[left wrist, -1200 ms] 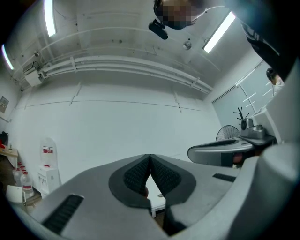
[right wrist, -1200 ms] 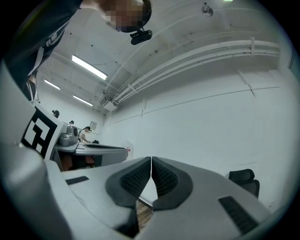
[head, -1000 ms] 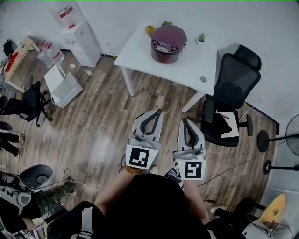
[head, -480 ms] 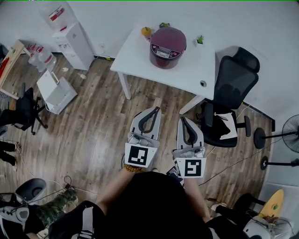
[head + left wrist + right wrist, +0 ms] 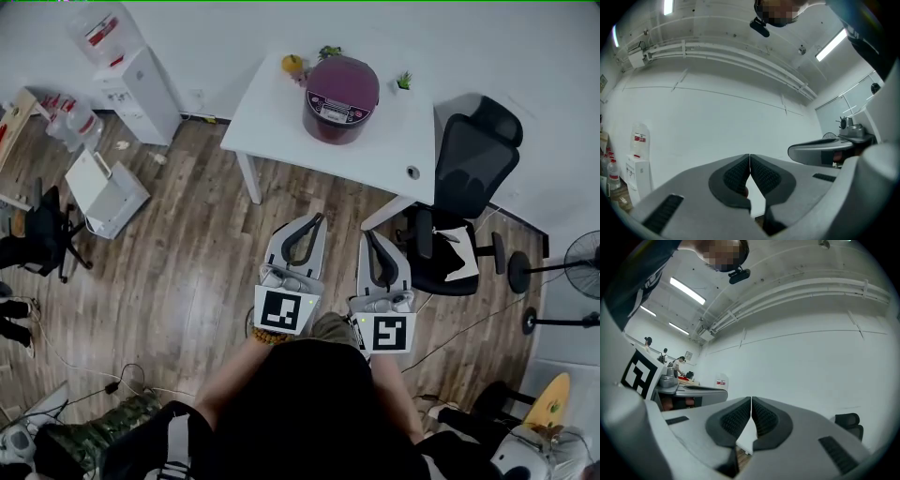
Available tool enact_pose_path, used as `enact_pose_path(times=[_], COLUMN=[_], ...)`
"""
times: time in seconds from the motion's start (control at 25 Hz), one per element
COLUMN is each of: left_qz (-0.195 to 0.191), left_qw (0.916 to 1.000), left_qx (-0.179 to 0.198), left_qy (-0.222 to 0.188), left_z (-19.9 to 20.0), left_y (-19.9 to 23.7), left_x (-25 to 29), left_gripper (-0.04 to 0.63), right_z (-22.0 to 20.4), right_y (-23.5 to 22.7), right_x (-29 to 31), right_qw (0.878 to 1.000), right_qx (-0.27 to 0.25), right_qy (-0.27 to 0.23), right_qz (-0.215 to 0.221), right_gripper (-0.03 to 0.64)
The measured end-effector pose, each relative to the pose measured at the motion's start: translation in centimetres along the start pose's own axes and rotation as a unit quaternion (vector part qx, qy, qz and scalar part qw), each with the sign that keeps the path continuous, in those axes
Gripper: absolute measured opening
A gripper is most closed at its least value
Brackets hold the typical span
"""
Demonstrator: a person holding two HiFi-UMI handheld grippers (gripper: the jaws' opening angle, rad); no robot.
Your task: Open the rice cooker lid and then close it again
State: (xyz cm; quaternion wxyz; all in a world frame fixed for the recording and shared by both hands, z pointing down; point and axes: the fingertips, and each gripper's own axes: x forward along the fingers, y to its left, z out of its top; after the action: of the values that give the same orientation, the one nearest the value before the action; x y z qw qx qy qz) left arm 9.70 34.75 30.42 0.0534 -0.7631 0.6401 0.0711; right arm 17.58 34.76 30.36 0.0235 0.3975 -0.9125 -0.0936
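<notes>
A dark red rice cooker [image 5: 340, 97] with its lid down stands on a white table [image 5: 281, 117] at the far side of the room. My left gripper [image 5: 319, 220] and right gripper [image 5: 368, 236] are held side by side over the wood floor, well short of the table. Both are shut with nothing between the pads. In the left gripper view the jaws [image 5: 749, 159] meet against a white wall, and the cooker is hidden there. The right gripper view shows its jaws [image 5: 751, 401] closed too, with a corner of the table below them.
A black office chair [image 5: 459, 202] stands at the table's right end. On the table are an orange fruit [image 5: 292, 64] and a small potted plant [image 5: 404, 82]. A water dispenser [image 5: 131, 80] and a white box [image 5: 103, 192] are at the left. A fan [image 5: 581, 277] stands at the right.
The person has walked toward the table with both grippers held shut in front. The table and cooker have come slightly closer, and the things on the floor at the left have slid back.
</notes>
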Motion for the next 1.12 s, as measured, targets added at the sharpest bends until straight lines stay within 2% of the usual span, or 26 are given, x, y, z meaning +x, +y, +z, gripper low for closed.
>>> enact_pose_path(times=[0.2, 0.6, 1.12], left_qz=[0.001, 0.009, 0.035], left_qw=[1.0, 0.9996, 0.9987], left_qx=[-0.002, 0.004, 0.011], left_qy=[-0.004, 0.027, 0.036], left_z=[0.1, -2.9, -4.3], left_y=[1.8, 5.0, 9.7], left_x=[0.9, 5.0, 15.4], left_gripper=[0.026, 0.026, 0.026], right_z=[-0.3, -2.6, -4.5], right_y=[0.2, -2.2, -8.2], right_x=[1.8, 7.4, 17.3], right_qw=[1.0, 1.0, 0.999], right_qx=[0.005, 0.017, 0.018], right_qy=[0.001, 0.003, 0.011], right_qz=[-0.004, 0.0, 0.03], right_gripper=[0.031, 0.031, 0.031])
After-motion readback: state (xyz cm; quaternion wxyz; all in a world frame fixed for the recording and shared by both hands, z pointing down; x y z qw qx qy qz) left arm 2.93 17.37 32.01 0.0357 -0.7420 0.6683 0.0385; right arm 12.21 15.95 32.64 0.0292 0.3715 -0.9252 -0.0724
